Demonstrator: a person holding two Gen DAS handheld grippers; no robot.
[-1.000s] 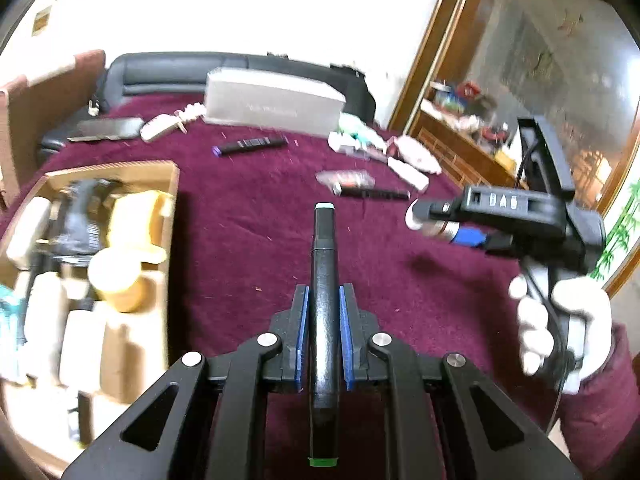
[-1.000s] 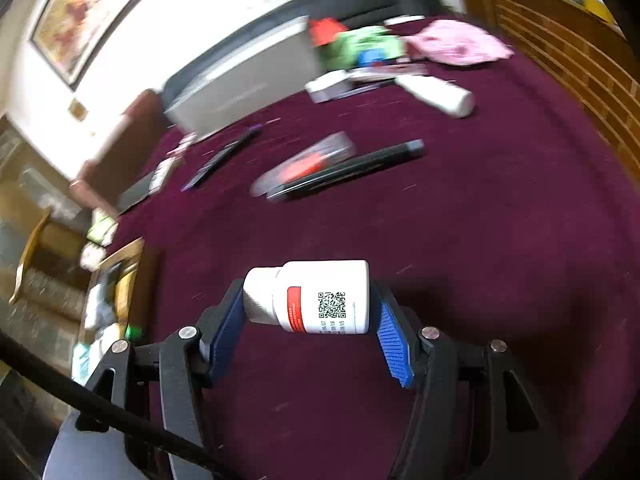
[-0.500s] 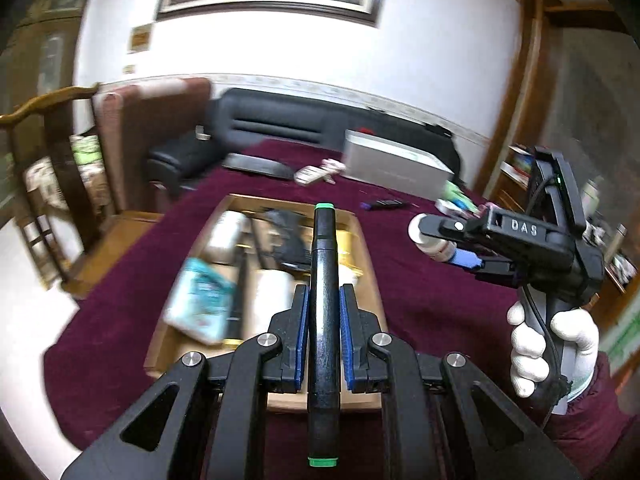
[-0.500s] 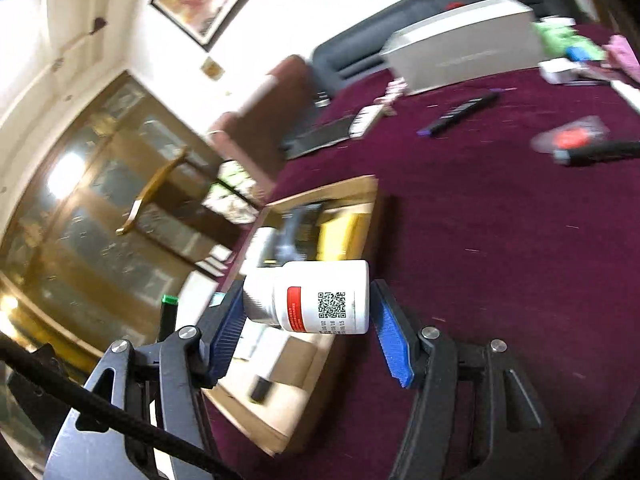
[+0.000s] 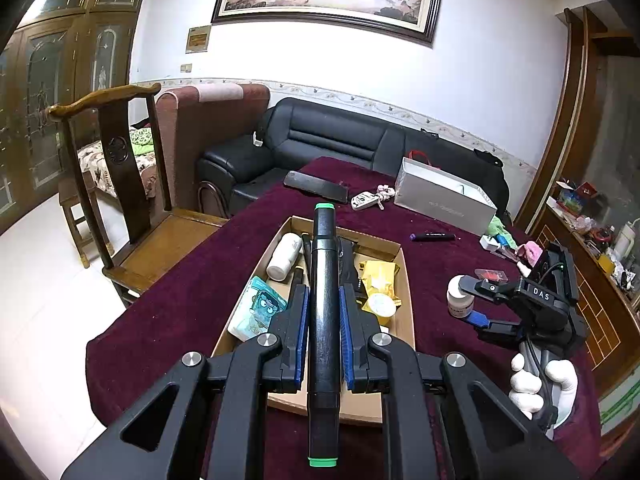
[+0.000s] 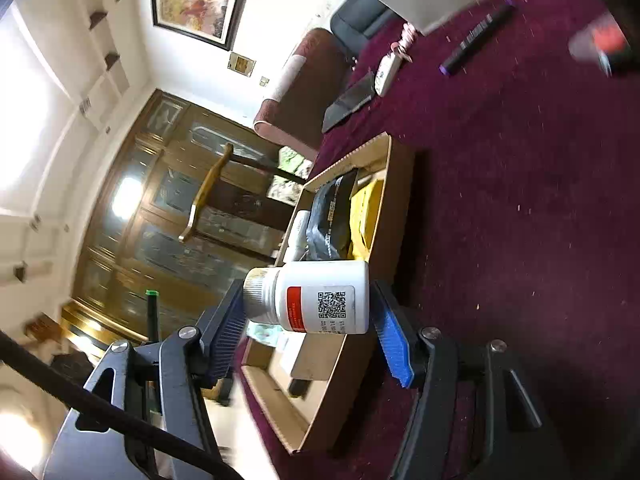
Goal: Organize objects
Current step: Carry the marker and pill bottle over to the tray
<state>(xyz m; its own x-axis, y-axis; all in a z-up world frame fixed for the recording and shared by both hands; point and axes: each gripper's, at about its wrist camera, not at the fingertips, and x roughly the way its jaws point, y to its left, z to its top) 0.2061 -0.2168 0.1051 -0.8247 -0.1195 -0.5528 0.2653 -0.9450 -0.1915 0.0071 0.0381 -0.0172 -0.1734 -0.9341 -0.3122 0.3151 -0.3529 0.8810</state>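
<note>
My left gripper [image 5: 324, 320] is shut on a black marker with green ends [image 5: 325, 280], held above the open cardboard box [image 5: 406, 280] on the maroon tablecloth. The box holds a white bottle [image 5: 284, 256], a yellow packet [image 5: 378, 276], a cartoon pouch [image 5: 260, 308] and dark items. My right gripper [image 6: 308, 320] is shut on a white pill bottle with a red label and QR code [image 6: 316, 298], held sideways over the box's right wall [image 6: 380, 240]. It also shows in the left wrist view [image 5: 460, 300], right of the box.
On the cloth beyond the box lie a purple-tipped marker [image 5: 432, 236], a grey carton [image 5: 444, 204], a key fob [image 5: 364, 200], a black flat case [image 5: 316, 186] and small items at right [image 5: 490, 274]. A wooden chair [image 5: 120, 184] stands left of the table.
Both grippers have swung left from the open cloth to the box, carrying the marker and the pill bottle. The right gripper has tilted and now hangs at the box's right wall.
</note>
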